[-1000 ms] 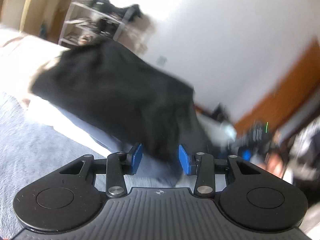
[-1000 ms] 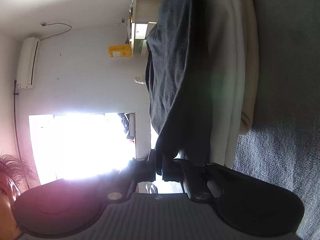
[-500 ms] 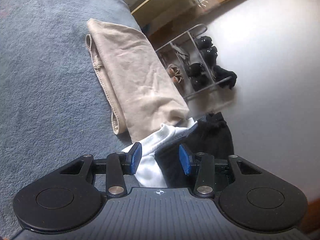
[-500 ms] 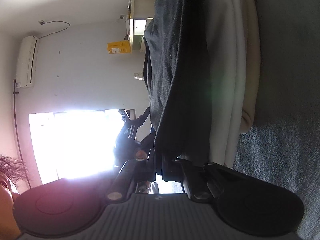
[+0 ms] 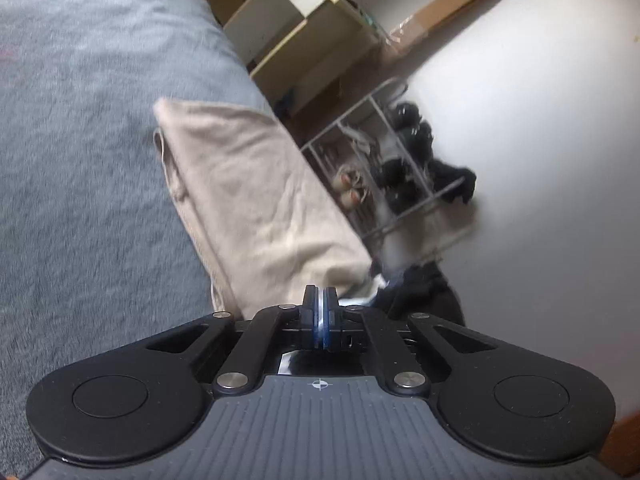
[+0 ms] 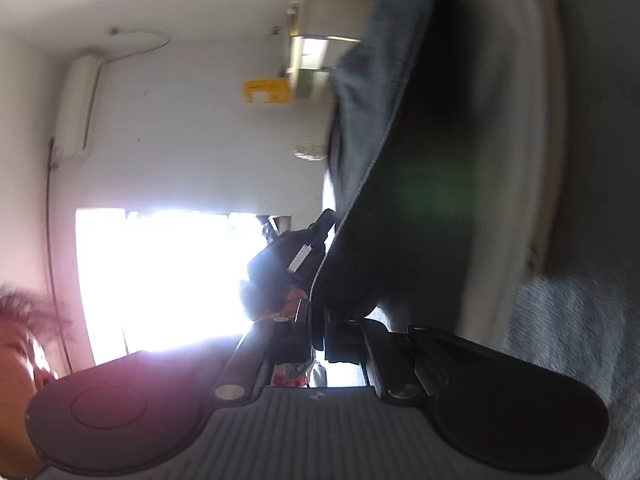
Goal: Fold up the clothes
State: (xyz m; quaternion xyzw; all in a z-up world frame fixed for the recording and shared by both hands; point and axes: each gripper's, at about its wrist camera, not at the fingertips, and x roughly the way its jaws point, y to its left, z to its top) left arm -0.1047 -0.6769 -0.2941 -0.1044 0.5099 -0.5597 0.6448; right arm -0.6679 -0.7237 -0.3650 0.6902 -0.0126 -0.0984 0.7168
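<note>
My left gripper points down at the near end of a folded beige cloth on the grey bedspread. Its jaws are closing and the blue pads meet. A white cloth edge and the black garment lie just right of them; I cannot tell whether any cloth is pinched. My right gripper is shut on the edge of the black garment, which lies over a white garment and the beige one. The left gripper shows beside that black edge.
A wire shoe rack and a pale shelf unit stand on the floor past the bed's edge. A bright window, an air conditioner and a person's head fill the left of the right wrist view.
The left gripper swung off the black garment, turned down toward the beige cloth, and its jaws went from apart to together. It came into the right wrist view. The right gripper kept its hold.
</note>
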